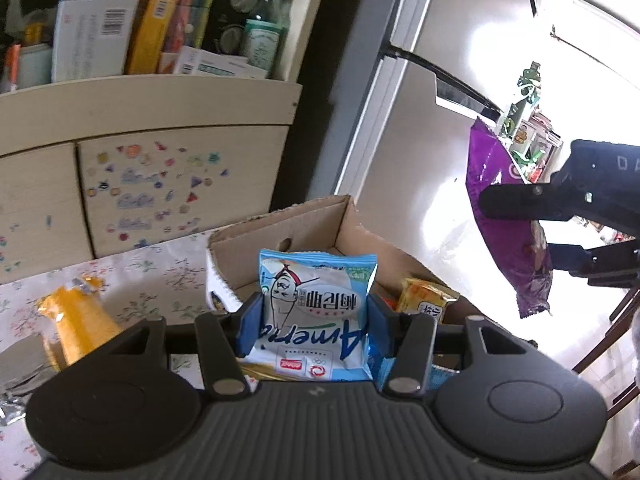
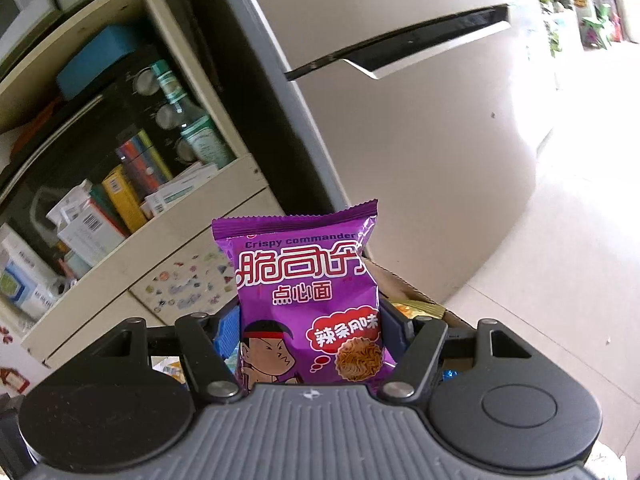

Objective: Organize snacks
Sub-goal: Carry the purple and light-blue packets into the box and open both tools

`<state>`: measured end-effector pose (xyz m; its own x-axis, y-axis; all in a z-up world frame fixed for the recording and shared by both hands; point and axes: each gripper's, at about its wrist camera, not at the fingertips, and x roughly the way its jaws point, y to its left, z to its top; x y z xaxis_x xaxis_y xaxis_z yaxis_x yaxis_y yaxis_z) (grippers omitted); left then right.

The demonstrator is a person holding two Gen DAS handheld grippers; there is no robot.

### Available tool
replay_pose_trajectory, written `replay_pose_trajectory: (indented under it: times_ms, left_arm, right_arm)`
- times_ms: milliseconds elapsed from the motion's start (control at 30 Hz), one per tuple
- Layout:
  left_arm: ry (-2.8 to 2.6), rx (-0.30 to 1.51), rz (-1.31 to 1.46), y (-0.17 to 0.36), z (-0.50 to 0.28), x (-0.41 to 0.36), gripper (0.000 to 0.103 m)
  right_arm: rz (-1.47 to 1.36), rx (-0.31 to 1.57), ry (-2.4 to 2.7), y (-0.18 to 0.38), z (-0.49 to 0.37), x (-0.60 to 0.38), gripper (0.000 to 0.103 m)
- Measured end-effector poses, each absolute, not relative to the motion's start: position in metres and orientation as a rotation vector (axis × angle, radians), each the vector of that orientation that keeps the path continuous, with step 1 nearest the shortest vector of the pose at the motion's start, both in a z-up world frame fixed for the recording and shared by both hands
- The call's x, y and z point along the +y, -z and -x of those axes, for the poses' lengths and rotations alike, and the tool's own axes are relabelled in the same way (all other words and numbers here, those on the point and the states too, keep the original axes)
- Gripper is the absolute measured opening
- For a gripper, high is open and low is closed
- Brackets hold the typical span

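My left gripper (image 1: 314, 318) is shut on a light blue snack packet (image 1: 316, 300), held upside down just in front of an open cardboard box (image 1: 304, 220) on the floral tablecloth. A yellow snack pack (image 1: 424, 300) lies at the box's right side. My right gripper (image 2: 312, 330) is shut on a purple noodle-snack bag (image 2: 308, 292), which stands upright between the blue pads. In the left wrist view that same purple bag (image 1: 504, 216) hangs in the air to the right of the box, with the right gripper (image 1: 532, 224) clamped on it.
An orange-yellow packet (image 1: 74, 320) and a silver foil wrapper (image 1: 16, 396) lie on the tablecloth (image 1: 160, 272) at left. A cream shelf unit (image 1: 152, 92) with boxes and a green bottle (image 1: 266, 28) stands behind. A pale fridge (image 2: 420, 140) fills the right.
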<state>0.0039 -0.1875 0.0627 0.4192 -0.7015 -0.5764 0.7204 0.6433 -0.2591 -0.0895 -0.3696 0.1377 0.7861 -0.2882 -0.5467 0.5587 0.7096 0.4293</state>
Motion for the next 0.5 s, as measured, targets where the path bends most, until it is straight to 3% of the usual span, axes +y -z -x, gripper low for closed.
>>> replay_pose_trajectory:
  times_ms: [167, 200, 267, 300, 500]
  left_arm:
    - [0.904, 0.707, -0.045, -0.054, -0.007, -0.203, 0.055]
    - [0.905, 0.704, -0.046, -0.052, -0.007, -0.205, 0.059]
    - [0.893, 0.696, -0.044, -0.051, -0.006, -0.206, 0.079]
    - [0.889, 0.689, -0.036, -0.051, -0.005, -0.205, 0.082]
    - [0.888, 0.662, -0.017, -0.064, -0.002, -0.197, 0.088]
  right_arm:
    - [-0.642, 0.475, 0.536, -0.133, 0.087, -0.374, 0.074]
    - [-0.648, 0.476, 0.545, -0.132, 0.087, -0.375, 0.074]
    - [-0.642, 0.479, 0.564, -0.131, 0.085, -0.374, 0.078]
    - [-0.635, 0.479, 0.571, -0.132, 0.084, -0.374, 0.083]
    - [-0.645, 0.465, 0.564, -0.133, 0.086, -0.374, 0.087]
